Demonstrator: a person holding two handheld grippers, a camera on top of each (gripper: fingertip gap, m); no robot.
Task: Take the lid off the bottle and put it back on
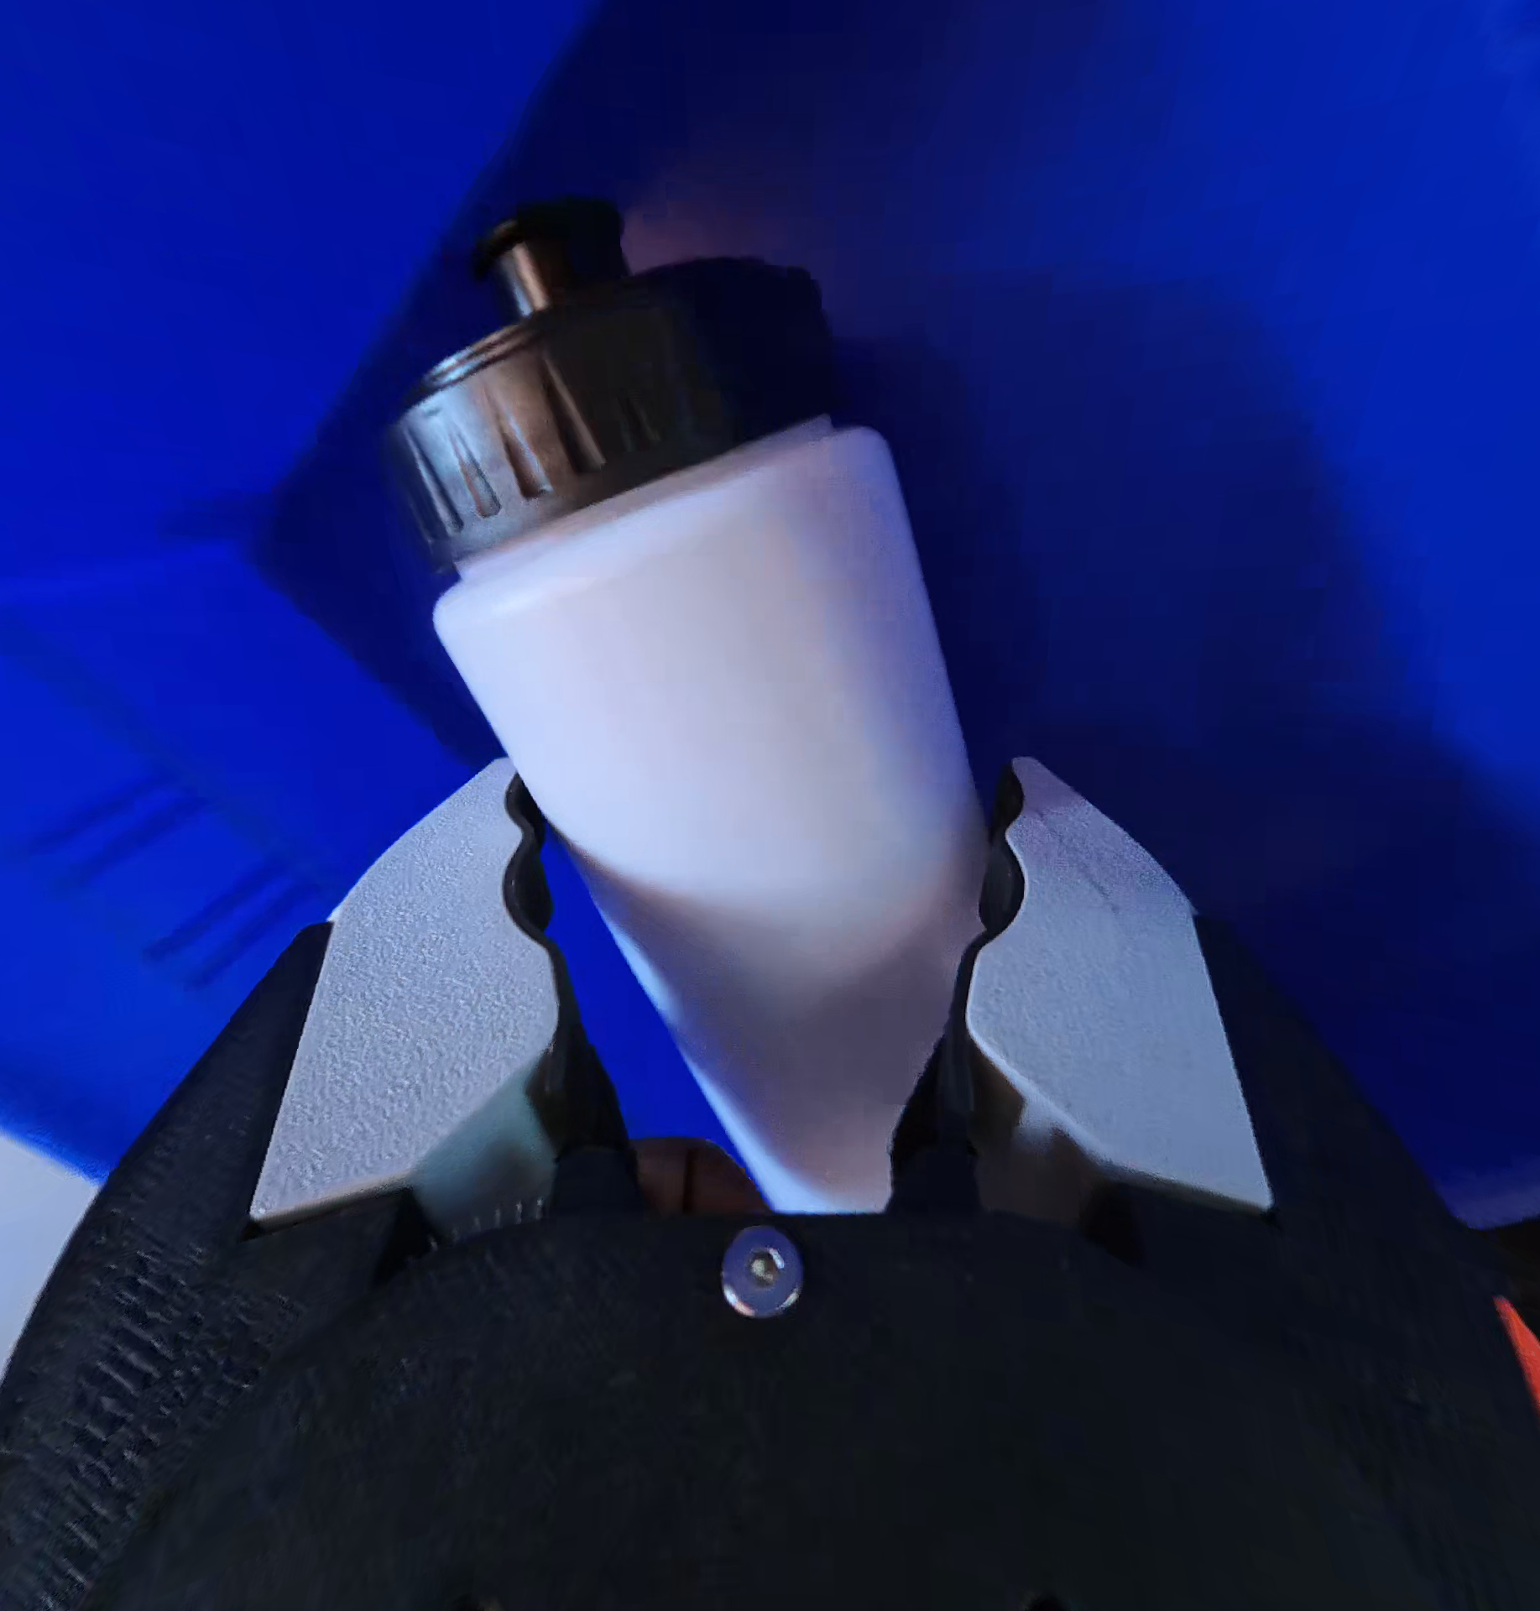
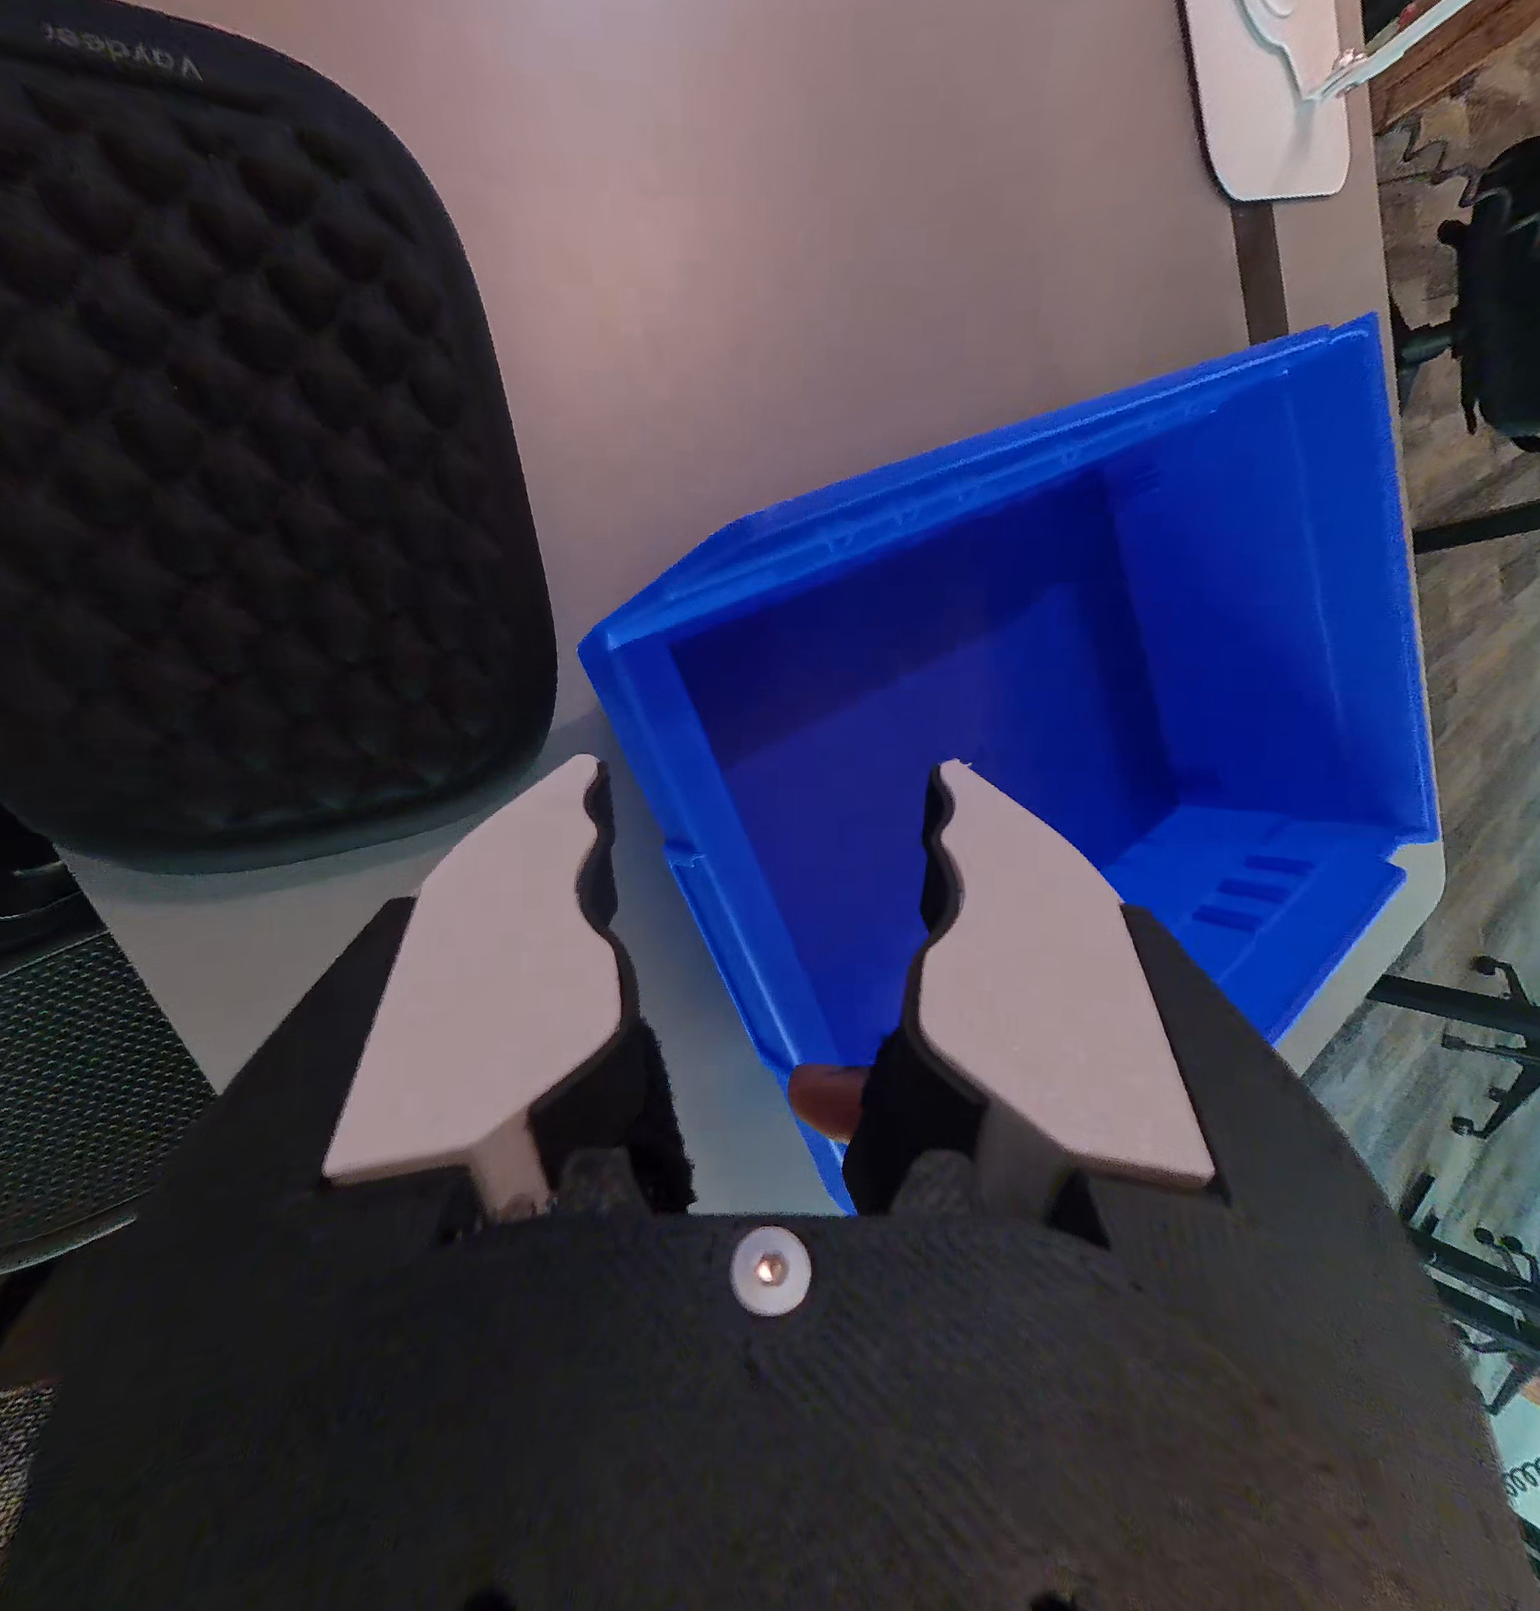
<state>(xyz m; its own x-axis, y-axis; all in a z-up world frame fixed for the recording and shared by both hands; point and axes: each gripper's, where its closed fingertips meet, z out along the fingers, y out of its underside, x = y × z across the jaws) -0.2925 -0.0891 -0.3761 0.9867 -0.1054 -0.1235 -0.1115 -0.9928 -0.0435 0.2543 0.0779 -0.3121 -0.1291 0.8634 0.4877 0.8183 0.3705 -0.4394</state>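
In the left wrist view a white bottle (image 1: 722,741) with a black ribbed lid (image 1: 592,410) and a pull spout (image 1: 548,253) stands between my left gripper's fingers, tilted to the left. My left gripper (image 1: 762,785) is shut on the bottle's body, below the lid. The lid sits on the bottle. In the right wrist view my right gripper (image 2: 770,771) is open and empty, above the near-left rim of a blue bin (image 2: 1097,662). The bottle does not show in the right wrist view.
The blue bin fills the background of the left wrist view (image 1: 1185,436). In the right wrist view it stands on a pale table (image 2: 792,261) near the right edge. A black quilted cushion (image 2: 208,453) lies at the left. Chairs and floor show at the far right.
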